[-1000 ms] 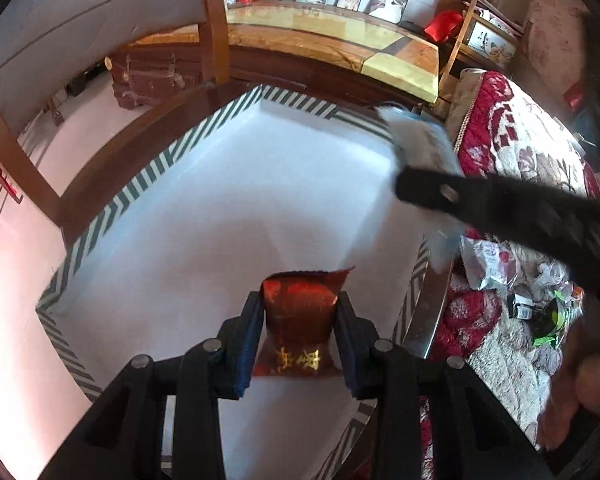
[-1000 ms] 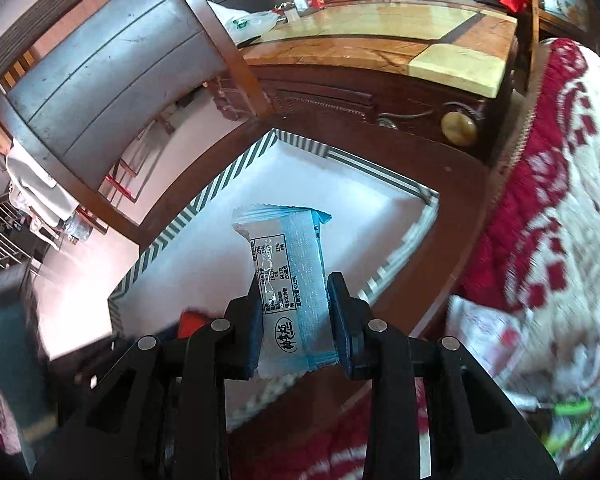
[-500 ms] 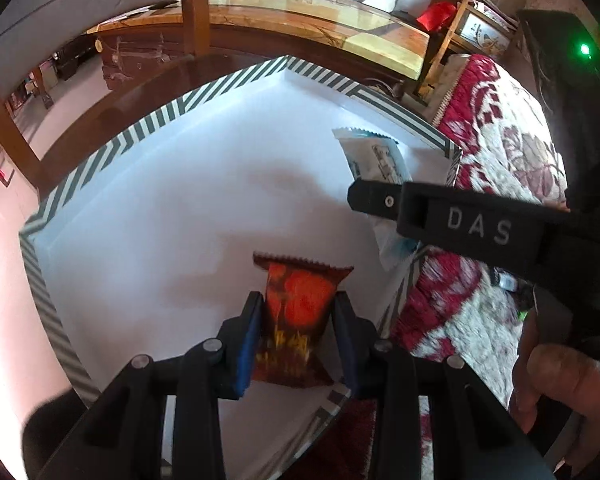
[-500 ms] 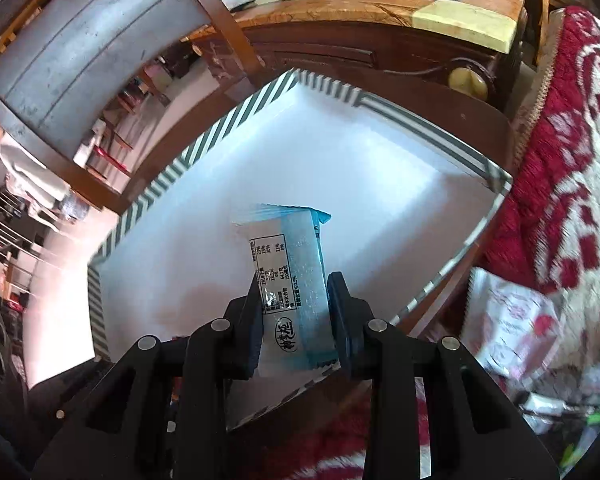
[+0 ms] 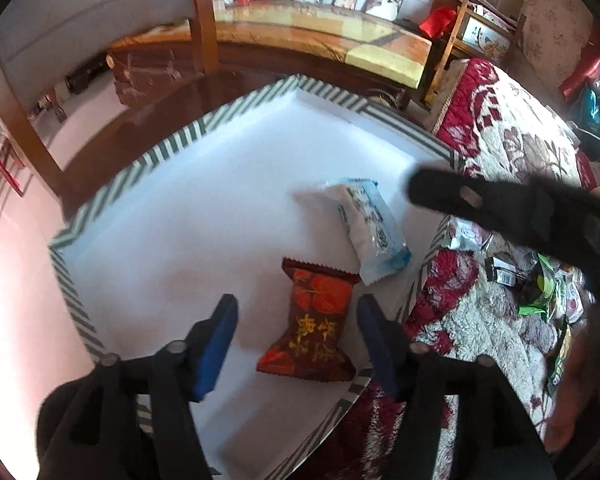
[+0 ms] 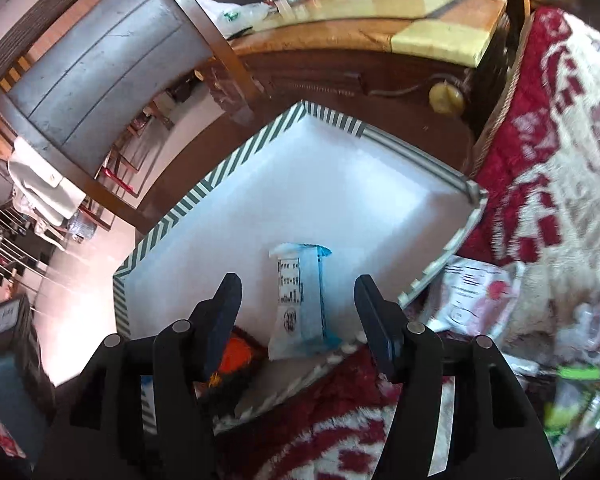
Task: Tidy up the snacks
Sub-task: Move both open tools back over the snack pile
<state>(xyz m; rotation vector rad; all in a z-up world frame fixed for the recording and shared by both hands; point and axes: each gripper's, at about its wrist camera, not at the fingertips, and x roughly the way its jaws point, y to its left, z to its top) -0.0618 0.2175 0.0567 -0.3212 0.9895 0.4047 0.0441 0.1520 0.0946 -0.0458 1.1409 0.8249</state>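
A dark red snack packet [image 5: 314, 316] lies on the white floor of a striped-rimmed box [image 5: 172, 148], below my left gripper [image 5: 296, 312]. Its jaws are opening and stand apart from the packet on both sides. A white and blue snack packet [image 5: 370, 230] lies beside it toward the box's right wall. In the right wrist view that blue packet [image 6: 302, 304] rests in the box [image 6: 204, 192] under my right gripper [image 6: 298, 292], whose jaws are also opening and clear of it. One finger of the right gripper [image 5: 500, 208] crosses the left view at the right.
The box sits on a dark wooden table [image 5: 112, 144] next to a red and cream patterned blanket [image 5: 512, 152]. Several loose snack wrappers [image 5: 540, 288] lie on the blanket. A wooden chair [image 6: 100, 64] stands behind the table, and a hand [image 5: 584, 368] shows at the right.
Both grippers have opened and let go of their packets. The red packet and the blue packet now lie side by side on the box floor.
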